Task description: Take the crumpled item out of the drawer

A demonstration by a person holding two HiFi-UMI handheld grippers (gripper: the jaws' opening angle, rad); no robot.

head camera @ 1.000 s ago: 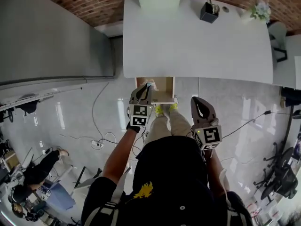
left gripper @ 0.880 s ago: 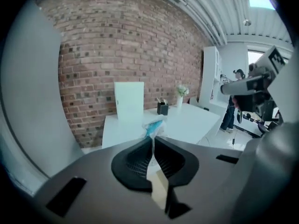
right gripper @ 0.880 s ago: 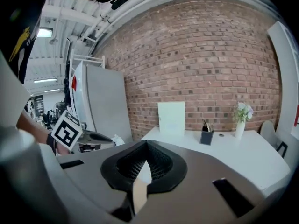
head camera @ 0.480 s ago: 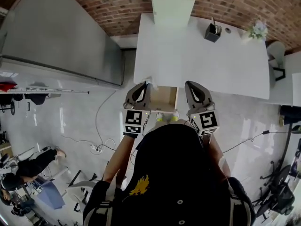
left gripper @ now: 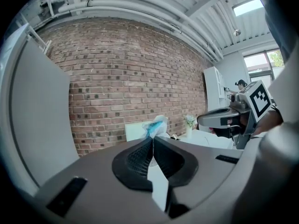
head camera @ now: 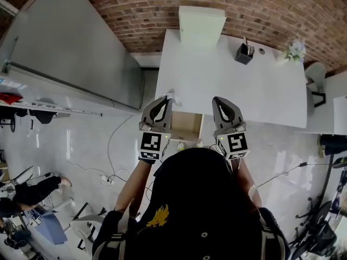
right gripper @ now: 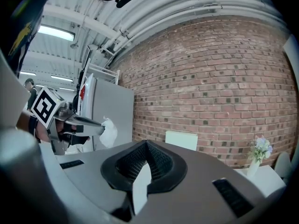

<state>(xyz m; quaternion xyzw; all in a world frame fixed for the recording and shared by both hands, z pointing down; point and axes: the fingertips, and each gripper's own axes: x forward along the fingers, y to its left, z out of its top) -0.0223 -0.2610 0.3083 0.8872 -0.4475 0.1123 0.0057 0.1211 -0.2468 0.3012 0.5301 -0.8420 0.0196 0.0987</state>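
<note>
By open drawer [head camera: 187, 124] | left tongs [left gripper: 152, 140] pinch crumpled white-blue item [left gripper: 156, 124] | right tongs [right gripper: 146, 143] closed, empty

The crumpled item [head camera: 173, 95] sits in my left gripper [head camera: 167, 99], over the table's [head camera: 238, 75] near edge; the drawer [head camera: 187, 124], probably lower, lies between that and my right gripper [head camera: 216, 100].

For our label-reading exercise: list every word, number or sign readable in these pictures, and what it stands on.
No readable words or numbers anywhere.
Left cube, on the left tongs: black-and-white square marker, no letters.
Right cube, on the right tongs: the same kind.
</note>
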